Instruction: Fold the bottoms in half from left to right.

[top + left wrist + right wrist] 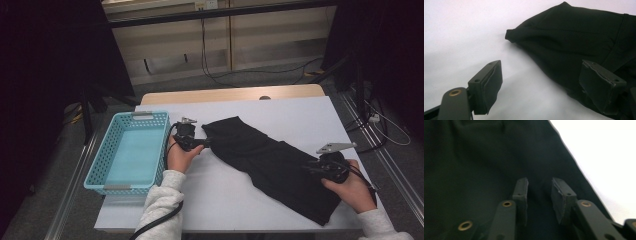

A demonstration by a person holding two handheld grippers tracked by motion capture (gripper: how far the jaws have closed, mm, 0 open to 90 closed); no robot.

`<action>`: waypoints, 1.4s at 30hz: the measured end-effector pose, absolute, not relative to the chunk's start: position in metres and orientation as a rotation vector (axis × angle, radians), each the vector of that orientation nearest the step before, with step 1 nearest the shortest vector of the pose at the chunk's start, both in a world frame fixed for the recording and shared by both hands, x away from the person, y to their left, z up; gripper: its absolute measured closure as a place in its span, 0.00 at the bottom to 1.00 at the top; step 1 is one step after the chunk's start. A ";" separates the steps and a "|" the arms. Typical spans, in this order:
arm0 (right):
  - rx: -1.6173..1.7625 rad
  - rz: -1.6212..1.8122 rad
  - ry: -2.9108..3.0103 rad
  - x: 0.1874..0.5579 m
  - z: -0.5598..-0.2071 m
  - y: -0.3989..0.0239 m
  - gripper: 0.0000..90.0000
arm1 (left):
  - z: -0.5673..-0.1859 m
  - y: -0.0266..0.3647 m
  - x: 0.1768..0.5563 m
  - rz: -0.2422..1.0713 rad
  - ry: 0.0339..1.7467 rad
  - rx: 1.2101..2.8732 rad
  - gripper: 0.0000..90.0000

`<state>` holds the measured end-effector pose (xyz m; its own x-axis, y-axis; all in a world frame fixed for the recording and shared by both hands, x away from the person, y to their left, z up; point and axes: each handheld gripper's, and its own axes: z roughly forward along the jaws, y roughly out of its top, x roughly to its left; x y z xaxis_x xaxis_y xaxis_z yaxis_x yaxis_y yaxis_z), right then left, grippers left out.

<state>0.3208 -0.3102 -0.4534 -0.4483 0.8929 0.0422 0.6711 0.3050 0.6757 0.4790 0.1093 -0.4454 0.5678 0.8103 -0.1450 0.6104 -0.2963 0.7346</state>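
A black garment (pixel 270 160) lies spread slantwise on the white table top (pixel 300 110), from the middle toward the front right. My left gripper (pixel 206 142) sits at the garment's upper left end and is open. In the left gripper view (pixel 541 82) one jaw stands over bare table and the other over the cloth (pixel 574 37). My right gripper (pixel 312 169) rests over the garment's right part, near its edge. In the right gripper view (pixel 540 192) its jaws stand a narrow gap apart above the dark cloth (pixel 474 157), with nothing pinched.
A light blue plastic basket (pixel 100 165) stands at the table's left edge, close beside the left hand. Bare white table lies behind and in front of the garment. Beyond the table are a wooden strip, cables on the floor and dark stands.
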 end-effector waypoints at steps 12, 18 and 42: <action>1.384 0.919 2.300 0.307 -0.450 -0.313 0.97 | -0.454 0.111 0.495 0.349 1.190 1.969 0.22; 1.393 0.985 2.276 0.306 -0.447 -0.315 0.74 | -0.462 0.106 0.503 0.328 1.189 1.969 0.28; 1.428 0.988 2.195 0.306 -0.445 -0.324 0.47 | -0.448 0.114 0.520 0.348 1.263 1.886 0.95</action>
<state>0.3056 -0.3242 -0.4448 -0.4364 0.8956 0.0863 0.6586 0.2526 0.7088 0.5200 0.1138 -0.4482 0.4585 0.8649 -0.2044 0.6381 -0.1603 0.7531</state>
